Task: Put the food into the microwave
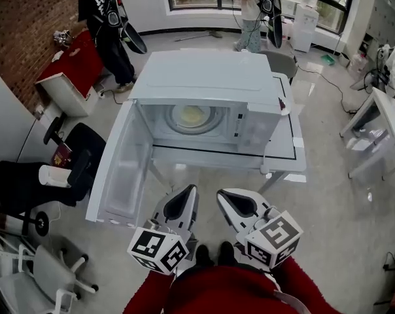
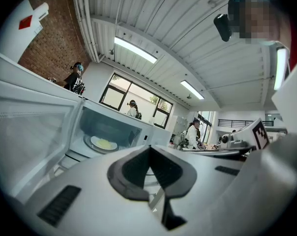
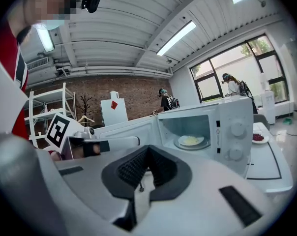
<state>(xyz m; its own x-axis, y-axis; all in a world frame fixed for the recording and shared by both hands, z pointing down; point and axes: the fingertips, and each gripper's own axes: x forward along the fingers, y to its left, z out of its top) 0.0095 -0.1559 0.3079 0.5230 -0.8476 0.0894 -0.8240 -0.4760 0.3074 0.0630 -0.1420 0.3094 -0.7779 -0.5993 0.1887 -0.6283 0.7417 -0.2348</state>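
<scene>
Closed and empty, the left gripper (image 1: pixel 187 190) and right gripper (image 1: pixel 224 194) hover at six o'clock from the white boxy microwave (image 1: pixel 204 77) holding yellow food (image 1: pixel 191 115) on a pale plate (image 1: pixel 207 122); a careless swing could slam its open white door (image 1: pixel 121 172).

Carries an open white microwave (image 1: pixel 204 84) on the white, black-lined tabletop (image 1: pixel 289 150); bears a small plate (image 3: pixel 258 137) of red bits just beside it.

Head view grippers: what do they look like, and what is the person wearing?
Both the left gripper and right gripper are white plastic shells with dark grey pads at the tips. Each carries a white cube with black square markers. The person wears red sleeves.
</scene>
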